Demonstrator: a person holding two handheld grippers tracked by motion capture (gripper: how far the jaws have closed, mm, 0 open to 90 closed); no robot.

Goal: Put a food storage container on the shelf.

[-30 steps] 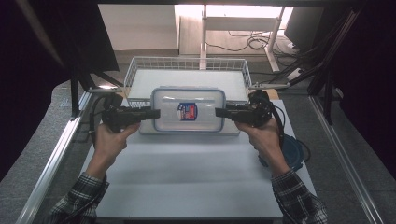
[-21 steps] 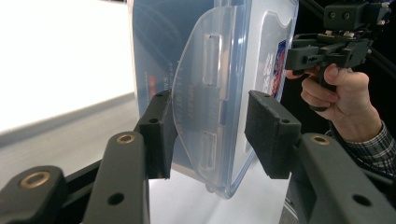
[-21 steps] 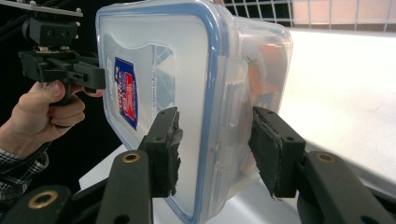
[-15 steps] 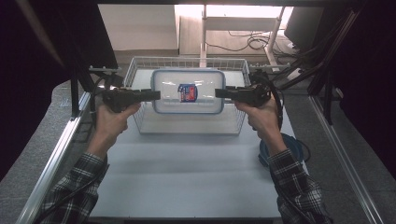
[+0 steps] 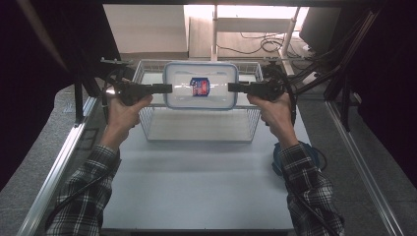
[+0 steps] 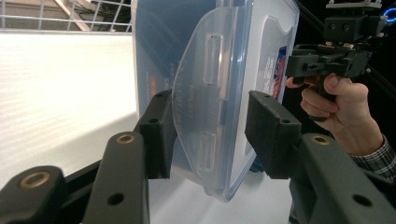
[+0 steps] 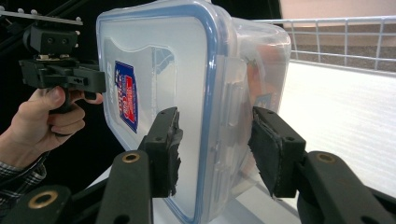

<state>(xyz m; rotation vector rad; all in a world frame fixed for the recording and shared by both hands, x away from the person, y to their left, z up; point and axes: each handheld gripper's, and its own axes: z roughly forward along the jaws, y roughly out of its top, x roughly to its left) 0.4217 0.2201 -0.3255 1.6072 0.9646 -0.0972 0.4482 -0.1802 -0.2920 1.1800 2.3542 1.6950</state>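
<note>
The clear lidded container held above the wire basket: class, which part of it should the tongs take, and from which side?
Grip the container at its two short ends, one pair of tongs from each side. The left tongs and right tongs do just that, level with the lid. Each end carries a flat latch flap thin enough to sit between the jaws, whereas the long sides are too wide to span over the basket.

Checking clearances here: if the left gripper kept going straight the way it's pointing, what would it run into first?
The left gripper points across at the clear lidded container, whose end latch already sits between its jaws. Pushing on, it would likely press into the container's end wall.
</note>
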